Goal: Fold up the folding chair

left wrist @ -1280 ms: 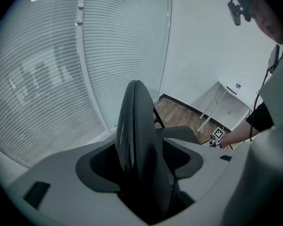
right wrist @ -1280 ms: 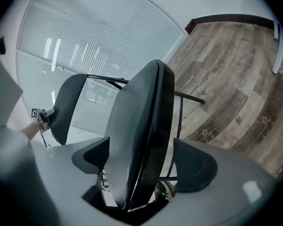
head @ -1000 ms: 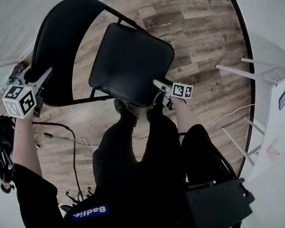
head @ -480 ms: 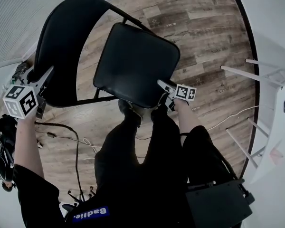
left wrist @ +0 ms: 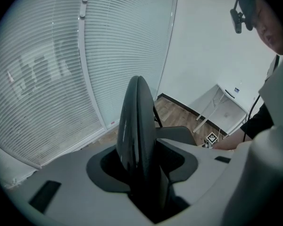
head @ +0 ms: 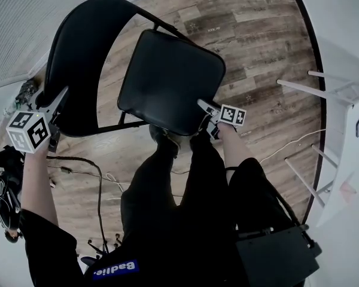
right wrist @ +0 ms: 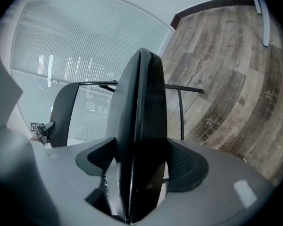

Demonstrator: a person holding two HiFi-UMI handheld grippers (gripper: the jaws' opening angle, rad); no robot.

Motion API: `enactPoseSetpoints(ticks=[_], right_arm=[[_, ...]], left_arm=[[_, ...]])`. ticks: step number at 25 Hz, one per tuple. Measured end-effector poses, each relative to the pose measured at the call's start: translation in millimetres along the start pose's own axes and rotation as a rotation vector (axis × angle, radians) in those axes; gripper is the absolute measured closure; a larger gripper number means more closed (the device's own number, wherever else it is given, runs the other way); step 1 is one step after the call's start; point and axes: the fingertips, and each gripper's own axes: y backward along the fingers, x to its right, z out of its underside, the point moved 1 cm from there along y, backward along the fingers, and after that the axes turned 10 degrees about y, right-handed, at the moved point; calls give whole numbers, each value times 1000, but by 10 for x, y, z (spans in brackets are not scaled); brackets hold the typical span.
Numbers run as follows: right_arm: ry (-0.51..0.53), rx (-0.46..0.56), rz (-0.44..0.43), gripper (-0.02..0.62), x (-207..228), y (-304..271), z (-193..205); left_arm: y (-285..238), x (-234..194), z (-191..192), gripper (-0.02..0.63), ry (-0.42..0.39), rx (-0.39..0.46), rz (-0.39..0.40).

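The black folding chair (head: 161,70) stands unfolded on the wood-plank floor (head: 257,46), directly in front of the person's legs (head: 167,196). Its seat (head: 179,94) lies flat and its curved backrest (head: 78,58) arcs off to the left in the head view.

The left gripper (head: 55,101) sits at the backrest's near end. Its jaws have just been closing, and its own view shows the thin panel edge-on between them, pinched by the dark pads on both faces. The right gripper (head: 204,109) is at the seat's near right corner. Its jaws have also just been closing and now clamp the padded seat edge, which fills the gap between the pads in the right gripper view.

The seat's near edge hangs just over the person's shoes. A thin frame tube (head: 122,124) runs under that edge toward the backrest.

A broad stretch of planks lies beyond the seat's far and right edges. The white table legs (head: 305,88) stand well apart from the seat on the right, along the dark baseboard (head: 305,40). Window blinds (head: 18,28) close in behind the backrest on the left. Dark cables (head: 78,160) trail on the floor under the left forearm, and a white cable (head: 287,142) crosses the planks near the right knee.
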Motion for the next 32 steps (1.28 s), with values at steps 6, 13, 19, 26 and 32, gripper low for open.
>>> enactPoseSetpoints(ticks=[6,13,19,26,32], right_arm=[[-31,-22,36,273,-123,108,121],[-57,-30,64,281,-345,188,151],[-67,-34,86,295,-649,269,110],[-67,-48,111,307,-959,345,33],[-55,-48,120,318,-1241,354,-39]], left_arm=[[91,144,-21,428,-23,-7,8],[235,318,-98,443,-34,-8,26],[449,521,-187,466,-29,-7,55],[629,756,-241,490,-29,-26,70],[763,846,-295,499,-37,-33,58]])
